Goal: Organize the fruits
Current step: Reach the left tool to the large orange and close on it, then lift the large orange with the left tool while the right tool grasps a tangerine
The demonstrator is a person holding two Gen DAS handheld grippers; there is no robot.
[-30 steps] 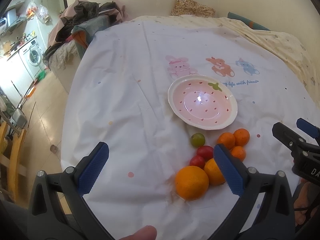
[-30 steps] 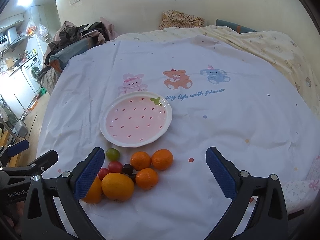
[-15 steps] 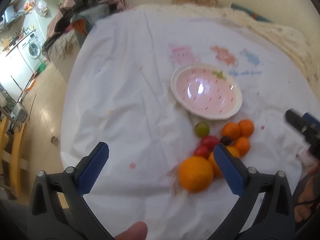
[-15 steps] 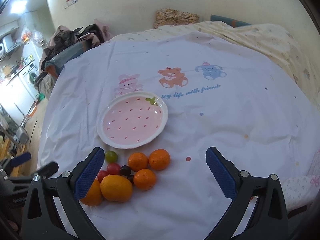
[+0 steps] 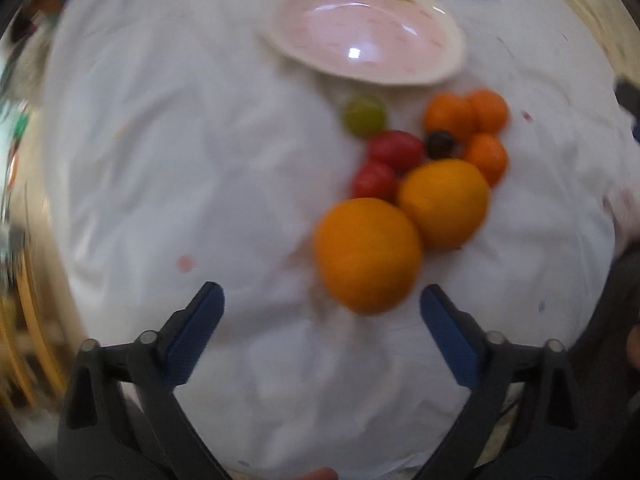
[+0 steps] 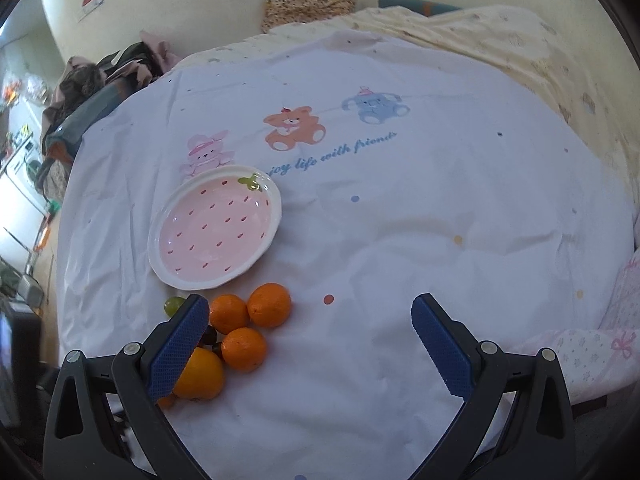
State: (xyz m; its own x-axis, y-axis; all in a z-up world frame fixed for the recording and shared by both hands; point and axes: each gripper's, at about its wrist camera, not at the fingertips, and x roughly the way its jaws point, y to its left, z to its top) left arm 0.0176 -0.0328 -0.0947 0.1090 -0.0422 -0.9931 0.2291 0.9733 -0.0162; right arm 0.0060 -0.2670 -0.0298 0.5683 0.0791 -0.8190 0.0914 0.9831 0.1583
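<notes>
A pink strawberry-pattern bowl [image 5: 362, 30] [image 6: 218, 232] lies empty on the white sheet. Before it sits a cluster of fruit: two large oranges [image 5: 368, 254] [image 5: 444, 202], three small mandarins [image 5: 450, 114] [image 6: 269, 305], two red tomatoes [image 5: 396, 150], a dark grape [image 5: 440, 143] and a green grape [image 5: 365, 115] [image 6: 174, 305]. My left gripper [image 5: 322, 322] is open and empty, just short of the nearest large orange. My right gripper [image 6: 310, 336] is open and empty, right of the fruit; its left finger hides part of the cluster.
The white sheet [image 6: 400, 220] with cartoon animals covers a bed. A yellow blanket [image 6: 500, 36] lies at the back right. Clothes [image 6: 100, 84] are piled at the back left. The bed's left edge drops to the floor [image 6: 24, 248].
My left gripper has moved forward and down towards the fruit, so the near orange looms larger between its fingers. My right gripper has drifted slightly right; both stay open.
</notes>
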